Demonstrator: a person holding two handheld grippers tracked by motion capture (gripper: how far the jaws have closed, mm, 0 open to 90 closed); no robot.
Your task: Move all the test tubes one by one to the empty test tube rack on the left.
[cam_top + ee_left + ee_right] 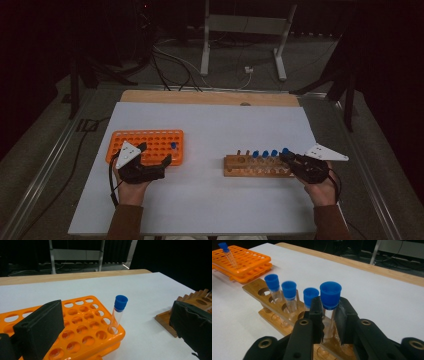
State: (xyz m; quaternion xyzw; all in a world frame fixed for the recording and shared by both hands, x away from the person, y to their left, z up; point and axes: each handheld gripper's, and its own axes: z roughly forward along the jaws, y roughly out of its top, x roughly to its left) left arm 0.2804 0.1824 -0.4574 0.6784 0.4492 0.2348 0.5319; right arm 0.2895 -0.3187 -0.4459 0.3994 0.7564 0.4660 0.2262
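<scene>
An orange tube rack lies at the left of the white table, with one blue-capped tube upright near its right end. My left gripper rests at the rack's near edge, open; its jaws stand wide apart and touch nothing, and the tube stands a little ahead of them. To the right sits a wooden rack holding several blue-capped tubes. My right gripper is shut on the rightmost tube just below its cap. That tube stands upright in the wooden rack.
A white sheet covers the table, and a bare wooden strip runs along its far edge. Beyond it stand a metal frame and floor cables. Empty holes fill most of the orange rack.
</scene>
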